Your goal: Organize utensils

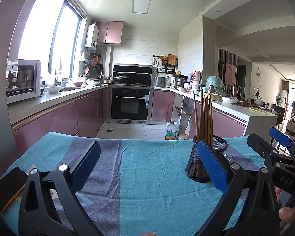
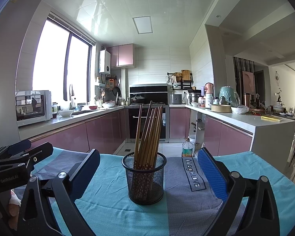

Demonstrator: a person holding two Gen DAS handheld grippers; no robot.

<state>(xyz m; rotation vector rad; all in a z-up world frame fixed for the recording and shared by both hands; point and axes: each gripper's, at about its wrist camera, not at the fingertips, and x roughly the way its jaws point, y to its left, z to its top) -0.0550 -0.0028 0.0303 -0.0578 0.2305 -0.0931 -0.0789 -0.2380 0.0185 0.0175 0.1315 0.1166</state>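
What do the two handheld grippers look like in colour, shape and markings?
Both the left gripper and right gripper have black triangular-cutout frames, silver round pivot bolts and flat textured blue finger pads. One body reads "GenRobot.AI", the other "DAS".

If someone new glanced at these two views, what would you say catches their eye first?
Probably the black mesh holder packed with wooden chopsticks, standing upright on the blue striped cloth directly ahead of the open right gripper. Next, the open left gripper over bare cloth, with a dark phone at the table's left edge.
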